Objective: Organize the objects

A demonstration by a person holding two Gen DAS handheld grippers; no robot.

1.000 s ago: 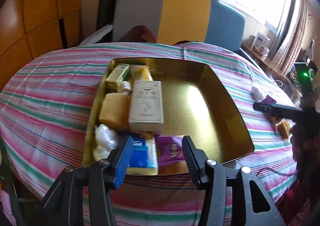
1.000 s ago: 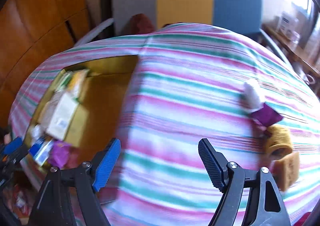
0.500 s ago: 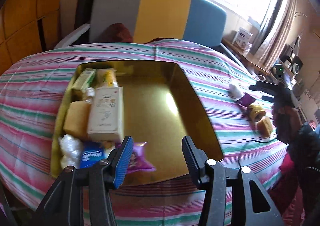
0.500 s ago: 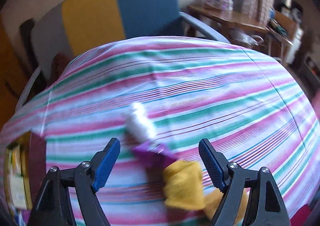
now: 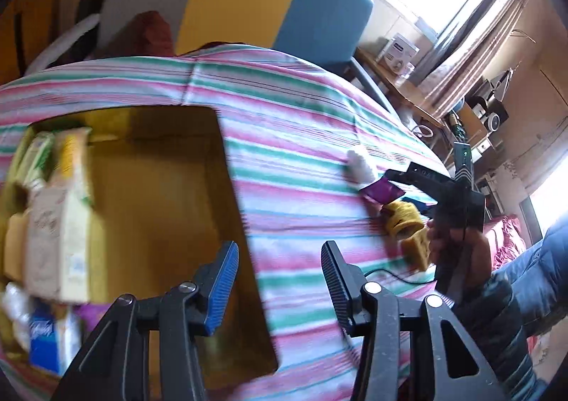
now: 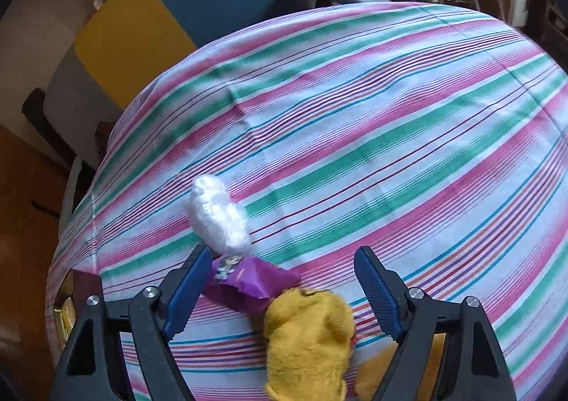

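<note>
A gold tray point(image 5: 159, 188) lies on the striped tablecloth, with boxes and packets point(image 5: 60, 209) along its left side. My left gripper point(image 5: 280, 280) is open and empty above the tray's right rim. My right gripper point(image 6: 284, 289) is open over a yellow plush toy point(image 6: 309, 340), which sits between its jaws, untouched. A purple packet point(image 6: 248, 280) lies by the left finger and a white fluffy item point(image 6: 216, 216) just beyond. The left wrist view shows the same items, the toy point(image 5: 403, 218), the packet point(image 5: 381, 191) and the white item point(image 5: 360, 166), under the right gripper point(image 5: 419, 184).
A second yellow piece point(image 6: 387, 372) lies behind the plush toy. A grey, yellow and blue chair point(image 5: 248, 10) stands at the table's far side. A wooden shelf with clutter point(image 5: 401, 60) stands by the window. A black cable point(image 5: 401, 276) runs over the cloth.
My left gripper swung right, so the tray slid to the left of its view. My right gripper moved toward the plush toy and purple packet, now lying between its jaws.
</note>
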